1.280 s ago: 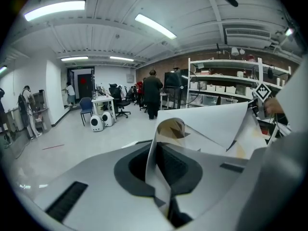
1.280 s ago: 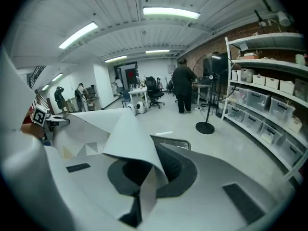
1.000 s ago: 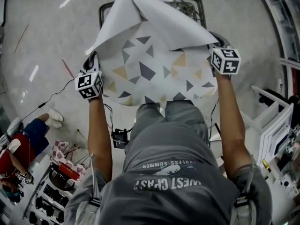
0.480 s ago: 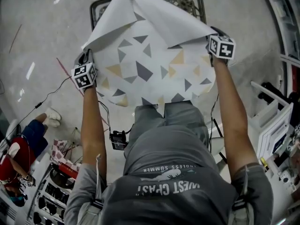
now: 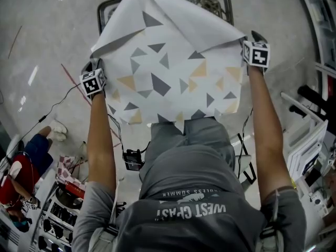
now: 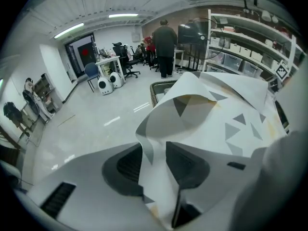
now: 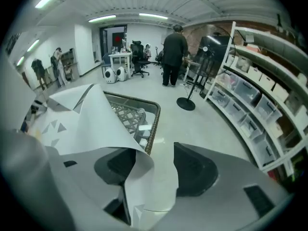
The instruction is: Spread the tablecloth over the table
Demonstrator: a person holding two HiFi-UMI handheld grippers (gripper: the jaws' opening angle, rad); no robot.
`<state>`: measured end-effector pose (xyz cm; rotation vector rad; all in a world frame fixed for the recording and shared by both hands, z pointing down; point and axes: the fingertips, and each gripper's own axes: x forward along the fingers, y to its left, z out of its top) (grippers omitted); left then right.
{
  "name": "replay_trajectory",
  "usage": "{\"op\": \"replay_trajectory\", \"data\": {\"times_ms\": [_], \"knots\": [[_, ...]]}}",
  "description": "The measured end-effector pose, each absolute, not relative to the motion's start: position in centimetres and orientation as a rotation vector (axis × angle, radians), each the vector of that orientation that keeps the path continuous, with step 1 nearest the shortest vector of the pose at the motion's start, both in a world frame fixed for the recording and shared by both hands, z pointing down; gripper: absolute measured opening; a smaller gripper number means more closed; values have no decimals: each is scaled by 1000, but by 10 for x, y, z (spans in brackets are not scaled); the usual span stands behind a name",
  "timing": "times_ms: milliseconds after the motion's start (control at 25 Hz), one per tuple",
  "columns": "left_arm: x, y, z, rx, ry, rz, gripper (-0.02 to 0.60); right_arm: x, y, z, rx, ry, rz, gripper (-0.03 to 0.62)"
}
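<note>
Over the dark-rimmed rectangular table [image 5: 229, 7] with its woven lattice top, a white tablecloth printed with grey and tan triangles [image 5: 173, 77] is lying spread out. It is hiding most of the top and leaving only the table's far rim and a strip of lattice showing. At the table's far side the cloth is folding back on itself, turning up its plain pale underside in a peaked flap. At the table's near side its edge is hanging just in front of the holder's grey trousers [image 5: 184, 135].

By the table's near left corner, the white left gripper [image 6: 154, 160] with dark ribbed pads is pointing steeply down. Its jaws have just been opening and are standing apart, with a folded strip of the tablecloth lying slack in the gap between them.

By the table's near right corner, the matching right gripper [image 7: 154, 170] is also tilting down. Its jaws have just been opening too and are standing wide. A curl of the tablecloth is draping against one pad while staying clear of the other.

Beyond the table's far side, a person in dark clothes [image 7: 174, 57] is standing on the glossy pale floor [image 7: 202, 124]. To the table's right, white shelves [image 7: 250, 95] are carrying storage bins.
</note>
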<state>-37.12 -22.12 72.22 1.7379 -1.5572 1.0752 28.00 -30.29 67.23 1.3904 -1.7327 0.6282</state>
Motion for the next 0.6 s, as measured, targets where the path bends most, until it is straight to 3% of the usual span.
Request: {"op": "replay_trajectory", "data": {"times_ms": [120, 240, 320, 440, 520, 600], "knots": [[-388, -218, 742, 1660, -1527, 994, 153, 296, -312, 692, 1458, -1748, 908, 276], [-403, -220, 752, 1584, -1498, 873, 209, 329, -321, 716, 1622, -1666, 1189, 242], [-410, -222, 745, 1564, -1529, 840, 209, 344, -324, 722, 1663, -1629, 1227, 233], [-412, -223, 710, 1642, -1669, 977, 206, 325, -310, 711, 1509, -1661, 988, 214], [-399, -219, 687, 1763, -1725, 1185, 174, 301, -285, 705, 1374, -1668, 769, 157], [-366, -211, 684, 1921, -1644, 1393, 103, 272, -257, 710, 1208, -1678, 562, 68]]}}
